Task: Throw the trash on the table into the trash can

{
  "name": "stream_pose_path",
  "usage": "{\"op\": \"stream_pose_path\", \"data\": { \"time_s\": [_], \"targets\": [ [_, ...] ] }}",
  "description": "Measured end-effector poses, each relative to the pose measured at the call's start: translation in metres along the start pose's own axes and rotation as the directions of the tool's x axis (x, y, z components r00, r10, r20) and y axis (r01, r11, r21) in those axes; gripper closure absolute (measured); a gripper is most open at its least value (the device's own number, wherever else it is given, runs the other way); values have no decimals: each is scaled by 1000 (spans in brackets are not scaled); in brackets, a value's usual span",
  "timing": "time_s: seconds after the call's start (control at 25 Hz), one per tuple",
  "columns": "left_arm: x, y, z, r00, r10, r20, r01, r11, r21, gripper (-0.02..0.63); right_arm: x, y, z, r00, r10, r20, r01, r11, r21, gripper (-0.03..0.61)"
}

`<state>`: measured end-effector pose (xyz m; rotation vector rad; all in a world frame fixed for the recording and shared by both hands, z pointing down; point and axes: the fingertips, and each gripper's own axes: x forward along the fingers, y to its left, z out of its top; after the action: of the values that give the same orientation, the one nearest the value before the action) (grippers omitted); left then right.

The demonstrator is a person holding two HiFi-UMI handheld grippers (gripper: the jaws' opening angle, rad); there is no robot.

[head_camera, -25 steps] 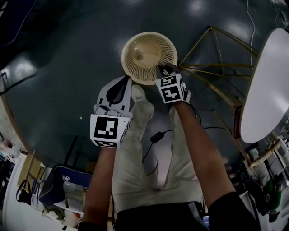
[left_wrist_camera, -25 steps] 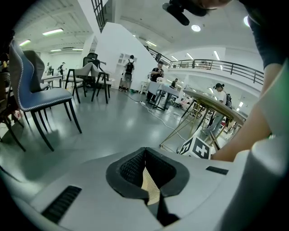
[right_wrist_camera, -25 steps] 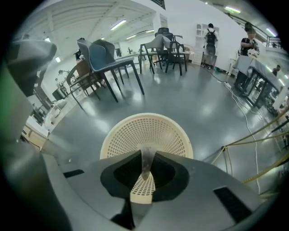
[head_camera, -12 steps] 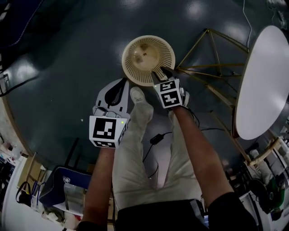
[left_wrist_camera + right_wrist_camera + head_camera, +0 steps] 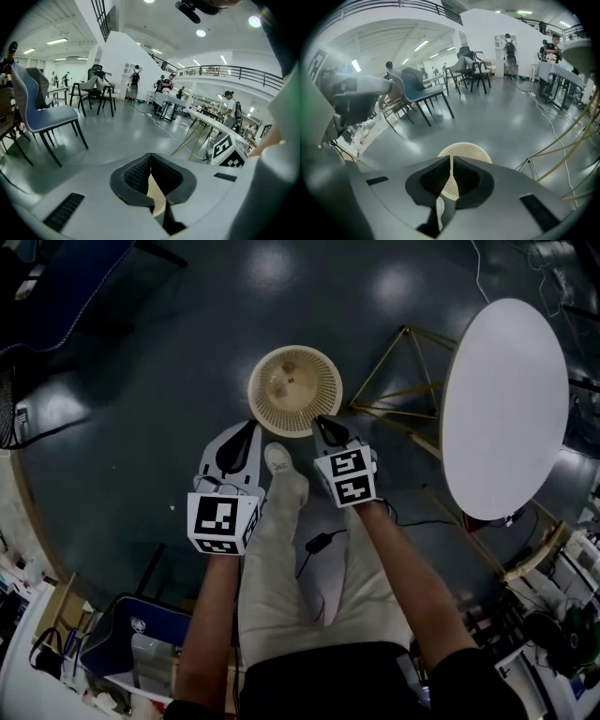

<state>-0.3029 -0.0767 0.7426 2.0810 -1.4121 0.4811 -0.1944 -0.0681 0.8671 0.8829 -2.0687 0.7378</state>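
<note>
Left gripper [image 5: 247,427]: jaws together, empty. Right gripper [image 5: 322,423]: jaws just closing, now together, nothing between. Bin [image 5: 261,401] at 12 o'clock of both; trash [image 5: 290,381] inside. Table [image 5: 506,409] at 3 o'clock.

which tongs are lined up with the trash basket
The right tongs: their tips, just closed on nothing, overlap the rim of the trash basket in the head view; the left tongs stop beside it.

Trash can [image 5: 295,390]: round cream lattice basket, stood upright on the dark floor, top open, just left of the table's legs.
Trash [image 5: 290,381]: small dark scrap lay on the can's bottom; kind unclear.
Table [image 5: 504,409]: white oval top on thin gold legs.
</note>
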Motion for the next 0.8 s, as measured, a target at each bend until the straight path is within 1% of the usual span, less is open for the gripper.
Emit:
{"op": "stream_pose_path", "data": {
  "time_s": [0.24,0.44,0.56,0.8],
  "targets": [
    [-30,-29,42,1000,-12,15,12,1000,-5,597,-76,18,49,997,18,74,-18,1000,10,551],
    [-57,-53,76,999,-29,32,29,1000,2,597,-135,30,96,991,27,134,-23,999,-33,557],
    [-75,-65,96,998,-35,47,35,999,4,598,-170,42,115,987,43,154,-33,997,-64,558],
    [-116,-82,148,995,-48,90,46,999,25,597,-245,78,151,976,68,205,-50,995,-89,560]
  ]
}}
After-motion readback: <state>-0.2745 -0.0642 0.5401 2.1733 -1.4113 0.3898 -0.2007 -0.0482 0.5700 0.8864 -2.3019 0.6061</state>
